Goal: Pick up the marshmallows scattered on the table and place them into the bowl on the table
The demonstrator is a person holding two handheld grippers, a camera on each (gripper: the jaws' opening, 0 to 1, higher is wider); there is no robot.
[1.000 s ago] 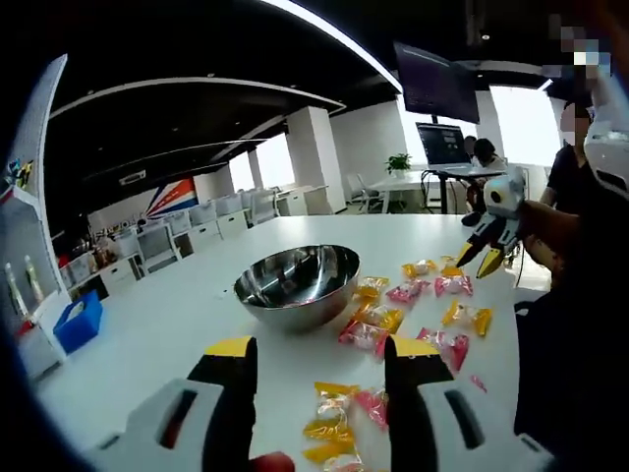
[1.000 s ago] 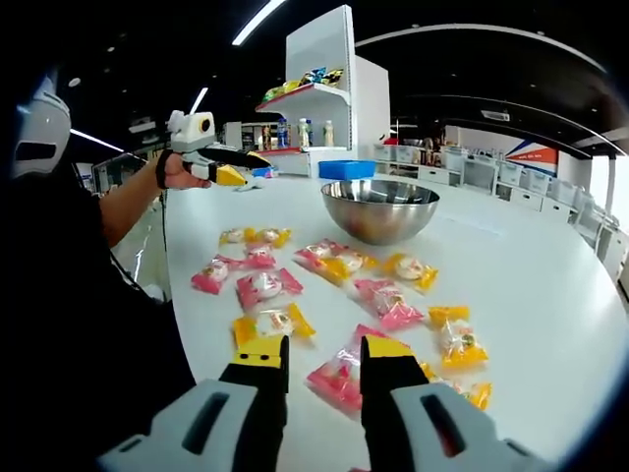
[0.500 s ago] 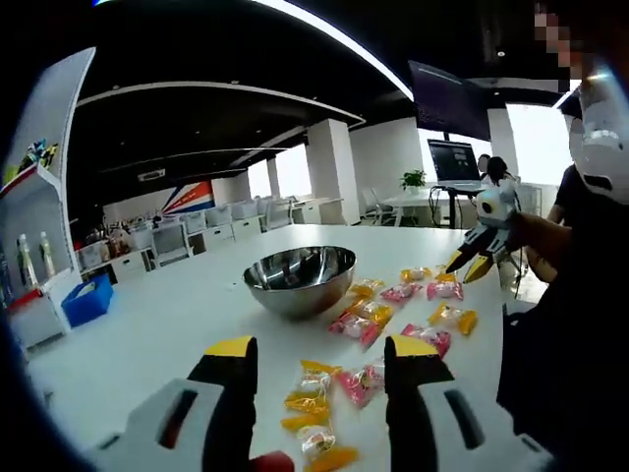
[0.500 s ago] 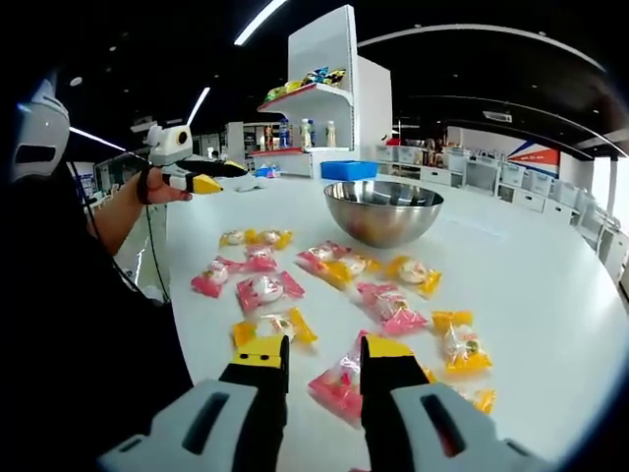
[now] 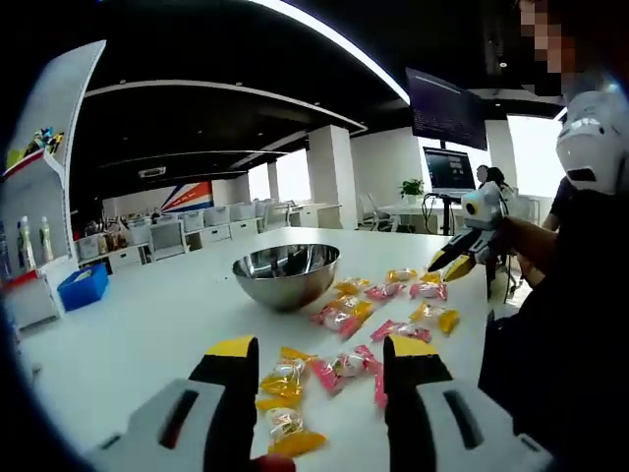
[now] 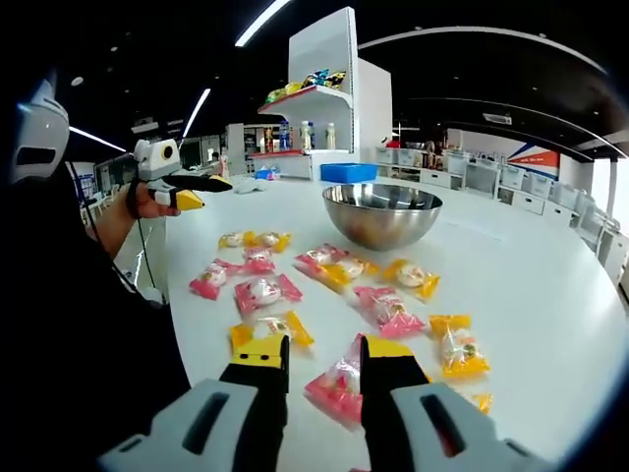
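A wide white worktop [image 6: 550, 285] in an open office carries a steel bowl [image 6: 381, 211] and pink and yellow wrapped marshmallows [image 6: 263, 291] scattered beside it. Shelves [image 6: 319, 98] hold bottles; no writing is legible. The left gripper [image 5: 319, 374] and right gripper [image 6: 321, 366] hover spread, empty.

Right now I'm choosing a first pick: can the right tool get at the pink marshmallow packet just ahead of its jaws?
Probably yes. The right tool is open, with the pink marshmallow packet lying flat on the table right at its jaw tips, and nothing sits between them. The left tool hovers far off.
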